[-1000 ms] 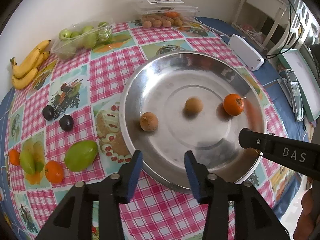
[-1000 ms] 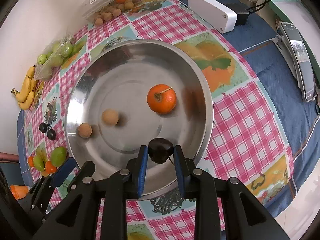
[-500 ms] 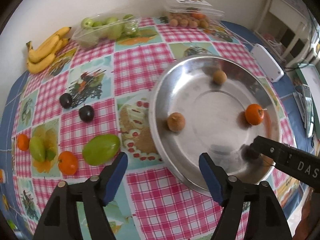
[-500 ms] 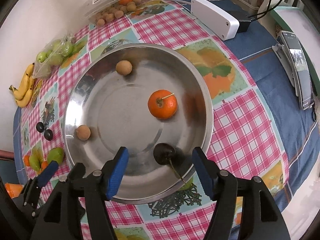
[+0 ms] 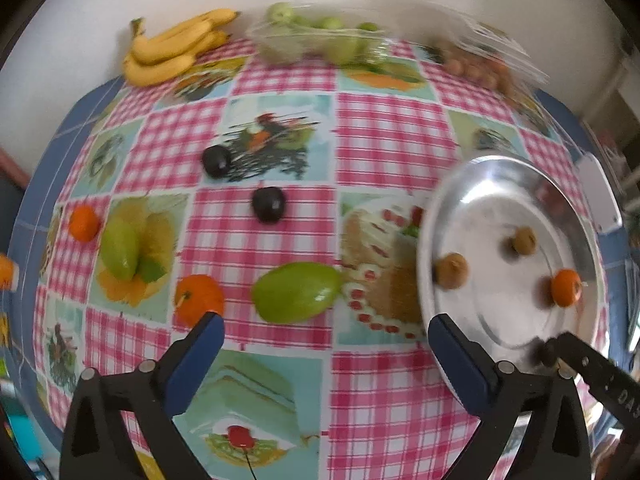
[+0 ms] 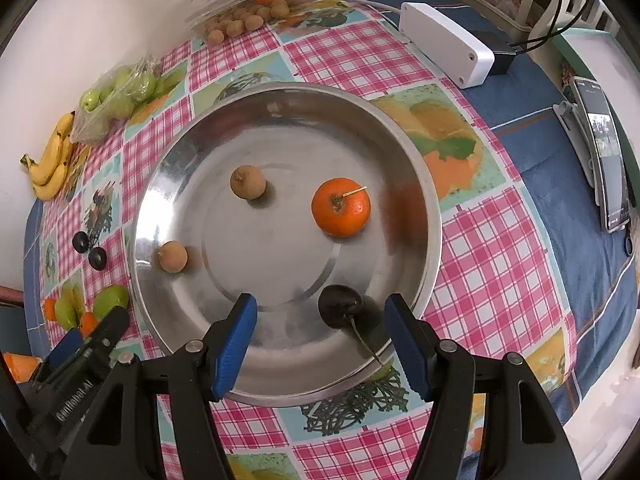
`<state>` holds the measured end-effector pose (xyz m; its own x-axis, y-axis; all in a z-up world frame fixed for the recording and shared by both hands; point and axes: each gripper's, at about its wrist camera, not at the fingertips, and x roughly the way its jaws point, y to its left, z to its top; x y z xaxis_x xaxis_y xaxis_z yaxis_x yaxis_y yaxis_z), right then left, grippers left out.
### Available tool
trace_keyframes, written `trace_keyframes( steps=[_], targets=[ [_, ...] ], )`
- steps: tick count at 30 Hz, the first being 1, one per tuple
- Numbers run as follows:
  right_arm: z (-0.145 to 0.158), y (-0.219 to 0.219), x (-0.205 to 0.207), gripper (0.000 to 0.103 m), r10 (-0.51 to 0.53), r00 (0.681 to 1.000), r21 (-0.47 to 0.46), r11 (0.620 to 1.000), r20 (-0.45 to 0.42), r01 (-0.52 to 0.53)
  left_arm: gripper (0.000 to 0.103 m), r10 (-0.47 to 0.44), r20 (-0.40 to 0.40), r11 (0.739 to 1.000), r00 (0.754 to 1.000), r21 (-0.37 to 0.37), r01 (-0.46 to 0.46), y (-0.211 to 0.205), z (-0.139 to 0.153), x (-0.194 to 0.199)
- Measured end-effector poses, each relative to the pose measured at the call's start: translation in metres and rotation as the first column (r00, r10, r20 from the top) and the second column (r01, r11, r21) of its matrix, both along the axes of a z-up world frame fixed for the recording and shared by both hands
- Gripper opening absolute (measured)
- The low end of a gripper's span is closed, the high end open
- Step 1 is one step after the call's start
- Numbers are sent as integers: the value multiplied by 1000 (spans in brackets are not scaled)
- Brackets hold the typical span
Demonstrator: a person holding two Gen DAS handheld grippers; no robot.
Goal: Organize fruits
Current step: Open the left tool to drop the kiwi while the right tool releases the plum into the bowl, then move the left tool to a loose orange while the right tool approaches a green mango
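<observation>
Both sets of jaws are spread wide with nothing gripped. The right gripper (image 6: 320, 344) is parked over the near rim of the steel plate (image 6: 408, 152), and a dark cherry (image 6: 340, 306) with its stem trailing toward the near edge is sitting loose on the plate between the blue pads (image 6: 236, 340), touched by neither. Farther in, a mandarin (image 6: 341, 207) and two brown longans (image 6: 247, 182) (image 6: 173, 256) can be seen on the plate.

The left gripper (image 5: 324, 360) is held over the tablecloth (image 5: 384, 136) left of the plate, with a green mango (image 5: 297, 292) just beyond its tips, a loose mandarin (image 5: 199, 300) by the left pad and two dark plums (image 5: 268, 204) (image 5: 216, 161) farther off.

Handling guess: the mango looks smooth and fairly heavy, probably slippery, so it should be squeezed across its narrow middle. The cherry and plums are likely soft and easily bruised, and everything round will probably roll on that slick steel.

View differences: the cherry's stem, a white box (image 6: 446, 50) and a phone (image 6: 606, 160) on the far right are only shown clearly by the right camera. The loose fruit on the left, including a second mango (image 5: 120, 252) and the bananas (image 5: 176, 52) at the far edge, is only shown large by the left one, which is blurred toward the right.
</observation>
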<state>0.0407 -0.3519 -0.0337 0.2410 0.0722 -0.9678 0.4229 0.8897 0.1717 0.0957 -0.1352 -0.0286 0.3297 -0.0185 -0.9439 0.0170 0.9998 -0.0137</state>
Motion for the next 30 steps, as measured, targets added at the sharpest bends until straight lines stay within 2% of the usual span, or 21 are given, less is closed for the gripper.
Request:
trace_keyframes(
  steps=[3,6,11,13,15,26,30],
  targets=[
    [1,1,0,69,9,1000,-13,1000,4,-9,103,49,-15,998,999,-35,-49,12,-4,2],
    [0,4,2,83,18,1000,-27,999,12,-18,103,91,-26,994,996,-54,-92,22,-7,3],
    [-1,5,5,84,44,999,-39,998,11,-44,103,132,-29,989,991,-64,-133,32,-9,2],
    [-2,7,5,96,55,998,-45,998,4,-55,103,143,-19,988,989,-52,-144,34,-9,1],
    [-2,10,6,100,65,998,-52,996,-3,-65,103,145,-11,988,989,-52,-146,38,-9,1],
    [5,24,7,100,124,992,-84,989,18,-122,103,138,41,990,990,-36,-136,43,3,3],
    [8,32,7,100,137,990,-109,985,27,-133,103,105,72,994,992,-19,-104,48,11,5]
  ],
)
